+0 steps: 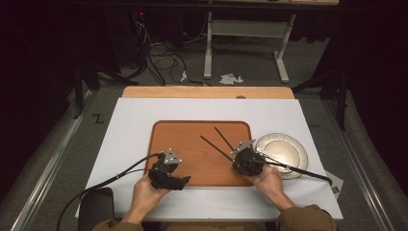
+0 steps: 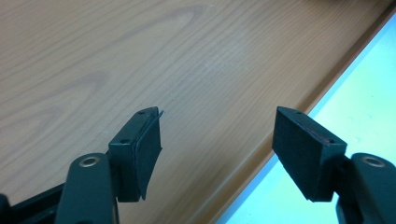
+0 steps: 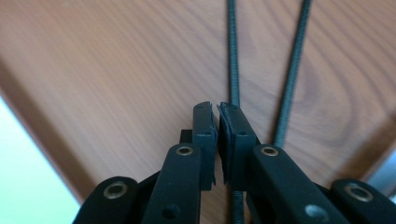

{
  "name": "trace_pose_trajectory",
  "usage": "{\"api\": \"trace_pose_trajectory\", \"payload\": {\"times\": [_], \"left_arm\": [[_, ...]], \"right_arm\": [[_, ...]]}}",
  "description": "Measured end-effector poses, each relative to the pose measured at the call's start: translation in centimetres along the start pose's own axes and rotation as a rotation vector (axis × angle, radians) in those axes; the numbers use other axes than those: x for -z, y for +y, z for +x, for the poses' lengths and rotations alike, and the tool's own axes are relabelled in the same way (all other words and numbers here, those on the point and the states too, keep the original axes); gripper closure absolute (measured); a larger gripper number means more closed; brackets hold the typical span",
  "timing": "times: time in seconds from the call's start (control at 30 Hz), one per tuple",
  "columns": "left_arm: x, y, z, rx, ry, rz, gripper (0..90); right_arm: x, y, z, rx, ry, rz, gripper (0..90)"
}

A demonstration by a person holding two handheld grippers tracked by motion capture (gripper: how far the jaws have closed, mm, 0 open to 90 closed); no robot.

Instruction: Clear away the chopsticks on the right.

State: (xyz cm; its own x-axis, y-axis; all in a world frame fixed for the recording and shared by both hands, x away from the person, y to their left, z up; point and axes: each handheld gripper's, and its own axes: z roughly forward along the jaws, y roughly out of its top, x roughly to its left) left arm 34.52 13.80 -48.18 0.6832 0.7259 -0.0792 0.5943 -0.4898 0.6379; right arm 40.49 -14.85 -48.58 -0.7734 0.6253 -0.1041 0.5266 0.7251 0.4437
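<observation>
Wooden tray, chopsticks beside right tool — touching

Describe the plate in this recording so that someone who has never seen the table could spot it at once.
Start at the rectangular brown wooden tray in the middle of the white table cover, then look just past the tray's right edge. There lies the round pale plate, flat on the cover, beside the right gripper. It is the only round thing on the table; the two thin black sticks are straight and lie on the tray.
</observation>
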Motion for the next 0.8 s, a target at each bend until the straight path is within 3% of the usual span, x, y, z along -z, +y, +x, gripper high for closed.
{"api": "trace_pose_trajectory", "payload": {"times": [0.37, 0.63, 0.8], "left_arm": [[0.07, -0.01, -0.01, 0.002, 0.001, -0.004, 32.6], [0.21, 0.01, 0.04, -0.001, 0.010, -0.012, 32.6], [0.21, 0.03, 0.07, 0.003, 0.009, -0.013, 32.6]], "right_arm": [[-0.13, 0.14, -0.75, -0.041, -0.028, 0.004, 85.3], [-0.12, 0.14, -0.82, -0.036, -0.040, 0.004, 82.8], [0.51, 0.12, -0.60, -0.020, -0.044, -0.045, 80.3]]}}
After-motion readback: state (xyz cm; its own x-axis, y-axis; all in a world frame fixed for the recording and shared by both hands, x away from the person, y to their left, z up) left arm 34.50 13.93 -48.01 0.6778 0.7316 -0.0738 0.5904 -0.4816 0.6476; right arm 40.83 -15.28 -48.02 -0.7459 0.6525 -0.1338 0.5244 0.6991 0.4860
